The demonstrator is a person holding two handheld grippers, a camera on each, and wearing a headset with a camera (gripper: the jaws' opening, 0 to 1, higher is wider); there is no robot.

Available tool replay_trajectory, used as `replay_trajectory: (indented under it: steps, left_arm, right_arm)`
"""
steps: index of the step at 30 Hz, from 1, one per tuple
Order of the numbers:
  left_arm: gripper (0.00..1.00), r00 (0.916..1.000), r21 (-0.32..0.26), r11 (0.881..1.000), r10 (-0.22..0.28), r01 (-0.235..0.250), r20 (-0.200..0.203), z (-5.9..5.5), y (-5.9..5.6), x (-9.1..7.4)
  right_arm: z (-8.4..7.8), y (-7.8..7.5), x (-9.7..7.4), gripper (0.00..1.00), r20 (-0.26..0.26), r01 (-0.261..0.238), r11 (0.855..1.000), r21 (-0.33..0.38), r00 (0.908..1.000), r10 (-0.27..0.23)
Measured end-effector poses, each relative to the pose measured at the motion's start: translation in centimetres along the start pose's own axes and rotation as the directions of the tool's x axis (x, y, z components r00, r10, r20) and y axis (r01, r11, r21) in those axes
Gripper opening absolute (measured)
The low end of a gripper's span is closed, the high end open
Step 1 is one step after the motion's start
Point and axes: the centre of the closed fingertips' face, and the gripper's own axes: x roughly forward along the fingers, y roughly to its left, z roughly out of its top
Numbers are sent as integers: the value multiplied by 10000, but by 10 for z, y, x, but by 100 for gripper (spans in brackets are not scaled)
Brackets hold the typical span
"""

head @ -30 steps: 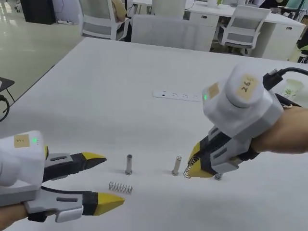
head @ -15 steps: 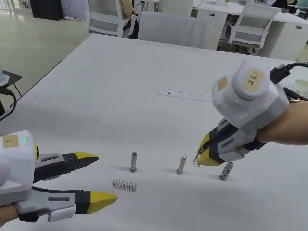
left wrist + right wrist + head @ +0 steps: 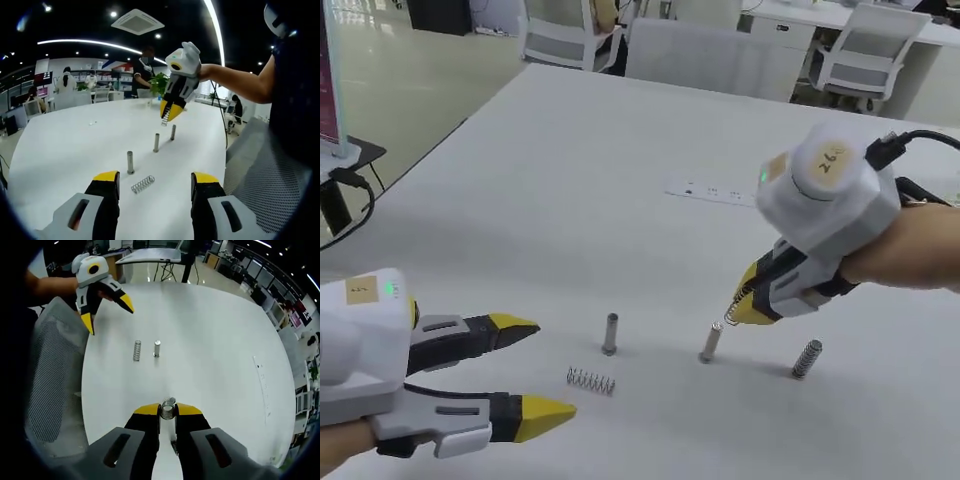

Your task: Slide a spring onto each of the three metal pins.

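Note:
Three metal pins stand in a row on the white table. The left pin and middle pin are bare. A spring sits over the right pin. My right gripper is shut on a second spring and hovers just above and right of the middle pin. A third spring lies loose in front of the left pin. My left gripper is open and holds nothing, low at the near left. In the left gripper view, the loose spring lies just beyond its jaws.
A white power strip lies further back on the table. Office chairs and desks stand beyond the far edge. The table's left edge drops to the floor, where a stand with cables sits.
My right gripper has risen off the right pin, which now shows a spring on it, and shifted toward the middle pin with a spring in its jaws. The left gripper stayed put.

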Motion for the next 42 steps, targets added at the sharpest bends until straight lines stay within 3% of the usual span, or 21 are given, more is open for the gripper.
replay_trajectory:
  steps: [10, 25, 42]
  left_arm:
    - [52, 9999, -39, 10000, 91, -91, -64, -2, 3, 0]
    - [50, 9998, -184, 9997, 186, -188, -71, -6, 6, -1]
    - [49, 9998, -205, 9996, 191, -193, -78, -5, 6, -2]
  right_arm:
    - [-5, -9, 17, 9, -237, -200, 9998, 10, 9995, 200]
    - [-11, -5, 37, 9, -479, -560, 9984, 63, 9973, 562]
    - [-26, -1, 65, 9, -827, -621, 9980, 94, 9946, 627]
